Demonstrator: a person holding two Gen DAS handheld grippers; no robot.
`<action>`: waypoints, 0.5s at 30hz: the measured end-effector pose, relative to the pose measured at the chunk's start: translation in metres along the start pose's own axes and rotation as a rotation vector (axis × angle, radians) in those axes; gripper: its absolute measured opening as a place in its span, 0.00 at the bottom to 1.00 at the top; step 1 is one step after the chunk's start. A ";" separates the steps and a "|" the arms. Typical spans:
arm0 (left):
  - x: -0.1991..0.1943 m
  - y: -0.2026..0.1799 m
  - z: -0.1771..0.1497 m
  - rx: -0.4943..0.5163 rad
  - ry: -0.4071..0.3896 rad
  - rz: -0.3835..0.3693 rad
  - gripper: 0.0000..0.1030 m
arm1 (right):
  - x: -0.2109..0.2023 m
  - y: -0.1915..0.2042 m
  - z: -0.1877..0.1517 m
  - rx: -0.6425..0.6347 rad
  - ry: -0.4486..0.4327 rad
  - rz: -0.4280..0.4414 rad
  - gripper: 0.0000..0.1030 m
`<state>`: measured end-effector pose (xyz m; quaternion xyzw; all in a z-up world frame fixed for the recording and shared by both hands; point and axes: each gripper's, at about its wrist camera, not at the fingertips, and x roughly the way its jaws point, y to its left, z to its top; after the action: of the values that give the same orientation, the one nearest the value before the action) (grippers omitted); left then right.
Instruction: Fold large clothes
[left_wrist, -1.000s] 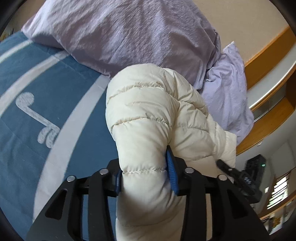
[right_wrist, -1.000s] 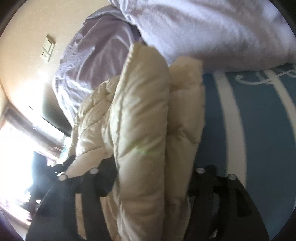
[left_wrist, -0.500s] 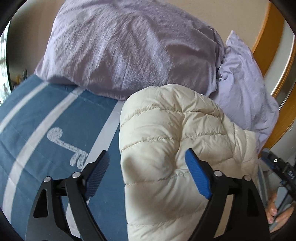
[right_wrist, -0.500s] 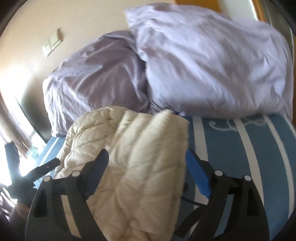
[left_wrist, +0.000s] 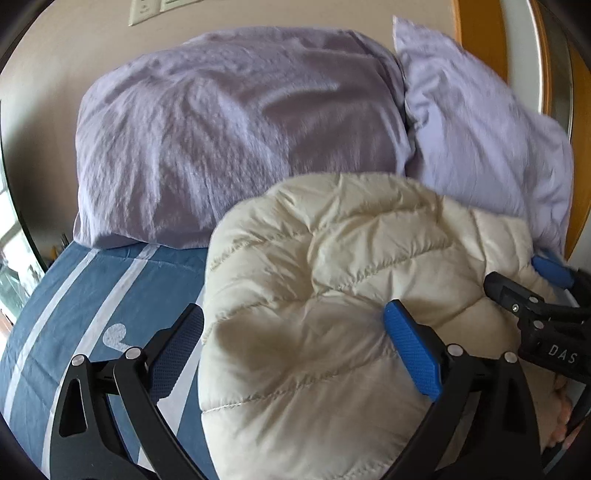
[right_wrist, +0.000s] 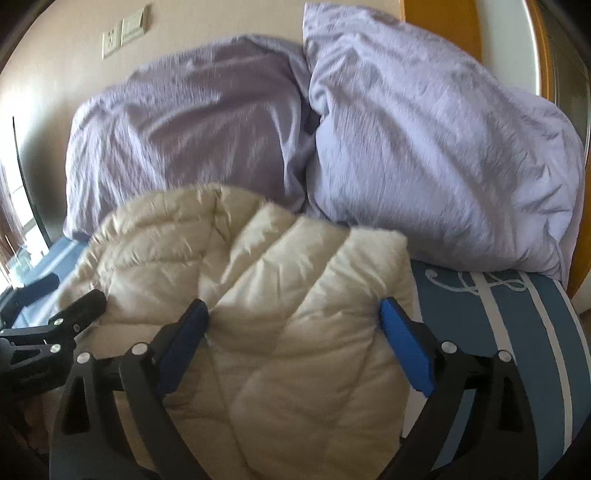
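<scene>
A: What carries everything here?

B: A bed with a blue cover crossed by pale stripes and a white looping motif (left_wrist: 92, 317). It fills the lower part of both views, with a beige wall behind its head edge.

A: And at that head edge?

B: Two big crumpled pillows in lavender cotton cases. The darker lilac pillow (left_wrist: 236, 136) sits toward the left; the paler lavender pillow (right_wrist: 436, 147) leans against it on the right, close to an orange wooden frame.

A: Where is the garment?

B: The cream quilted puffer jacket (left_wrist: 332, 314) lies bundled on the cover, its far end pressed up against both pillows, about midway across the bed's width. Blue cover shows on either side of it.

A: The tools?

B: The left gripper (left_wrist: 295, 350), black with blue ribbed pads, stands wide and has just been opening; the jacket's bulk lies between its fingers, but neither pad squeezes it. The left pad is just off the fabric edge, above the cover. The right gripper (right_wrist: 295, 343) is likewise released, its jaws just spread, jacket between them, unpinched.

A: Anything smaller?

B: A white wall switch plate (right_wrist: 123, 31) above the lilac pillow.
</scene>
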<state>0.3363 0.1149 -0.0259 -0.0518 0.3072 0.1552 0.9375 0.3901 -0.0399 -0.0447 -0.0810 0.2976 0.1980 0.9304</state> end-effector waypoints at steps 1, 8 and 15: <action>0.001 0.000 -0.002 0.005 -0.003 0.000 0.96 | 0.002 -0.001 -0.002 0.002 0.002 0.004 0.91; 0.021 0.007 -0.007 -0.034 0.054 -0.050 0.98 | 0.021 -0.013 -0.010 0.052 0.058 0.043 0.93; 0.033 0.009 -0.012 -0.049 0.078 -0.063 0.99 | 0.030 -0.018 -0.017 0.081 0.078 0.051 0.94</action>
<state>0.3516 0.1292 -0.0550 -0.0904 0.3378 0.1312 0.9276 0.4113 -0.0506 -0.0754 -0.0433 0.3435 0.2061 0.9152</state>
